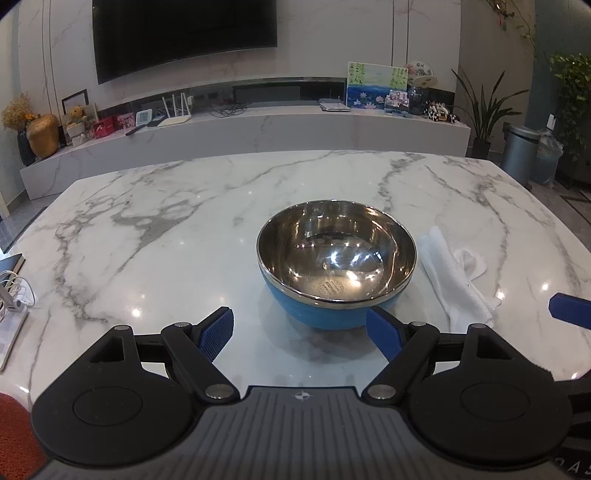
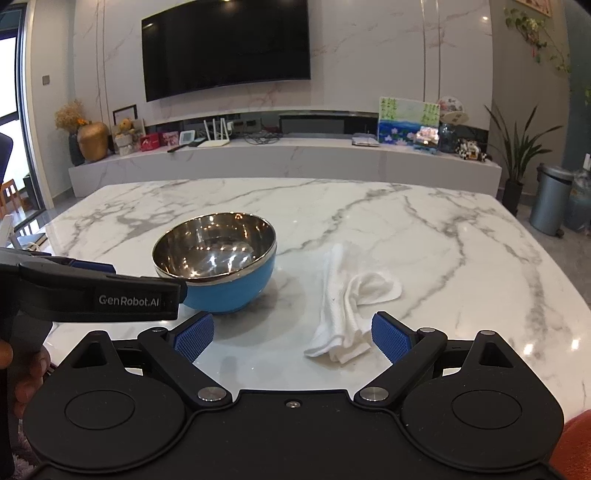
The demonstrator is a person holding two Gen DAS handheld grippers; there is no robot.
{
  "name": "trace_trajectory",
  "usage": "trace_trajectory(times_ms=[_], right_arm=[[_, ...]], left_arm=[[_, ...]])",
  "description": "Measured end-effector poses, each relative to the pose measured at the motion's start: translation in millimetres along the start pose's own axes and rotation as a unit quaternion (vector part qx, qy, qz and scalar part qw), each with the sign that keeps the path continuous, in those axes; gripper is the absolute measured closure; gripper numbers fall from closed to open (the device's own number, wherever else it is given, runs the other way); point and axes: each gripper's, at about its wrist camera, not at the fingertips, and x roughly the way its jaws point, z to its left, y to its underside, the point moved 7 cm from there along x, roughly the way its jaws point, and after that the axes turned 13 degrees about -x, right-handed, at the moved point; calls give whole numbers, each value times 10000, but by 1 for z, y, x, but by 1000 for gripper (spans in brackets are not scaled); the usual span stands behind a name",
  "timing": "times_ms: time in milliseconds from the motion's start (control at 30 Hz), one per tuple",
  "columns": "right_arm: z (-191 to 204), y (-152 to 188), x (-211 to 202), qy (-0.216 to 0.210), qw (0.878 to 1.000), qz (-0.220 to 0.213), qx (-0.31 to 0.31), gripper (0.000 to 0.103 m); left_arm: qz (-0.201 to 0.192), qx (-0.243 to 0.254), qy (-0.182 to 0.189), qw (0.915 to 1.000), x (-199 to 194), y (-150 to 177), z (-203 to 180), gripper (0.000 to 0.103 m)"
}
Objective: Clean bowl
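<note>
A blue bowl (image 1: 334,266) with a shiny steel inside stands upright on the marble table (image 1: 147,236). A folded white cloth (image 1: 456,275) lies just right of it. My left gripper (image 1: 301,334) is open, just short of the bowl's near side, nothing between its blue pads. In the right wrist view the bowl (image 2: 218,260) is at left and the cloth (image 2: 347,295) lies ahead. My right gripper (image 2: 291,336) is open, its pads either side of the cloth's near end, apart from it. The left gripper's body (image 2: 92,295) crosses in front of the bowl's left side.
A book and white cables (image 1: 11,295) lie at the table's left edge. Behind the table runs a low marble shelf (image 1: 258,125) with ornaments, below a wall screen (image 1: 184,33). A bin (image 2: 550,199) and plants stand at the right. A hand (image 2: 26,373) shows at the lower left.
</note>
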Motion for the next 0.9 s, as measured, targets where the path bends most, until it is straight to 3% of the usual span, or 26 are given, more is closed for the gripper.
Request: trace_trajectory(times_ms=[167, 600, 900], right_arm=[[-4, 4, -4, -45, 10000, -15, 87, 12], [-10, 5, -5, 20, 9999, 79, 144, 12], [-1, 0, -1, 124, 9998, 143, 25, 12]], left_arm=[[-121, -9, -155, 9998, 1, -3, 3, 25], [129, -48, 109, 9998, 0, 3, 2, 26], [226, -128, 60, 9996, 4, 3, 5, 26]])
